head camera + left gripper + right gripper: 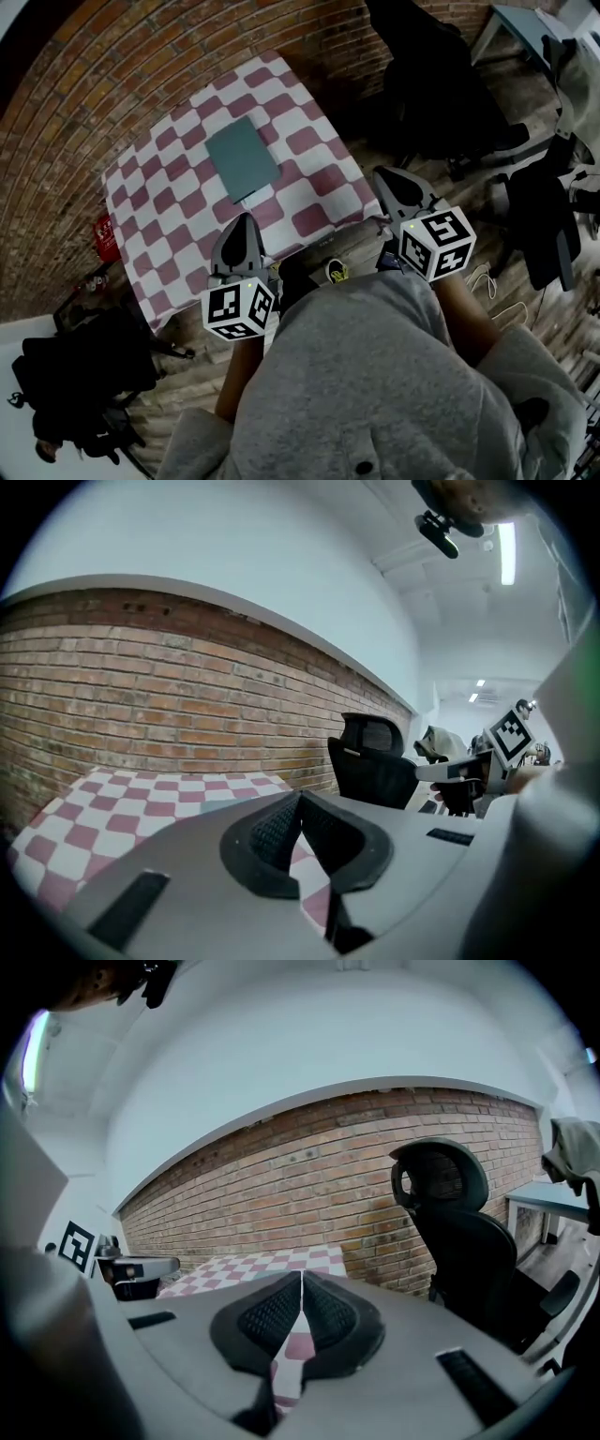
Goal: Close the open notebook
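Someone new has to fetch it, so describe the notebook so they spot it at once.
Find the table covered in red-and-white checks, beside the brick wall. The notebook lies closed near the table's middle. Its plain grey-green cover stands out against the checks.

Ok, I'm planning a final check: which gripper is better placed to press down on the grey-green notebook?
Left, probably. The left gripper hangs over the checkered tablecloth's near edge, just short of the notebook. The right gripper sits off the table's corner, farther away. Both have jaws shut and empty.
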Tool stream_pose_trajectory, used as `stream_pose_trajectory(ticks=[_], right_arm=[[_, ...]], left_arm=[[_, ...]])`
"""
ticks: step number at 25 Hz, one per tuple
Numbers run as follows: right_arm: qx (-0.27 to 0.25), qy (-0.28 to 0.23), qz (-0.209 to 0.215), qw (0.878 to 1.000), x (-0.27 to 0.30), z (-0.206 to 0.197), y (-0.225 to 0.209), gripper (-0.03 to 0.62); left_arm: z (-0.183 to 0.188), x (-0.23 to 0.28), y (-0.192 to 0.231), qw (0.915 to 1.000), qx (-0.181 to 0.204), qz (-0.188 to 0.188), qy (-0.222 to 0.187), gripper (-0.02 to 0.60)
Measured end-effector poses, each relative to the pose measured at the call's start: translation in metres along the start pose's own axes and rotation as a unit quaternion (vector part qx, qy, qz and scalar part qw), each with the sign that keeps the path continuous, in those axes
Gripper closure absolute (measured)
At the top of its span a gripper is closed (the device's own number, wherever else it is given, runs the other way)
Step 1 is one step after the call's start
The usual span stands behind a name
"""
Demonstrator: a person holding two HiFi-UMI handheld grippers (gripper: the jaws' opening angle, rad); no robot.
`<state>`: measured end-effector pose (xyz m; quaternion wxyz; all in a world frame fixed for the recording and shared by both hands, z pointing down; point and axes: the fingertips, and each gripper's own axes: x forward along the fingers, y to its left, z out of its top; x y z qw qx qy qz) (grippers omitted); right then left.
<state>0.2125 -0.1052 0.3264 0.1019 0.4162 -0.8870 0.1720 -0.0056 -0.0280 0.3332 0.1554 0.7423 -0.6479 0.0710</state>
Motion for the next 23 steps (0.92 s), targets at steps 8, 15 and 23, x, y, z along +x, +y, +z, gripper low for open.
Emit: stream_pose_trajectory(ticks=[8, 15, 23], right_arm=[[-0.003, -0.011, 0.014, 1.000, 0.004, 0.008, 0.014, 0.565], [-0.006, -0.014, 0.012, 1.000, 0.006, 0.015, 0.012, 0.565], [-0.007, -0.008, 0.010, 1.000, 0.003, 0.014, 0.008, 0.565]], left_arm=[[0.009, -0.010, -0.005, 0.9998, 0.018, 0.004, -0.009, 0.571], [0.012, -0.004, -0.005, 0.9997, 0.025, 0.000, -0.004, 0.571], [0.013, 0.000, -0.012, 0.9998, 0.020, -0.004, 0.000, 0.571]])
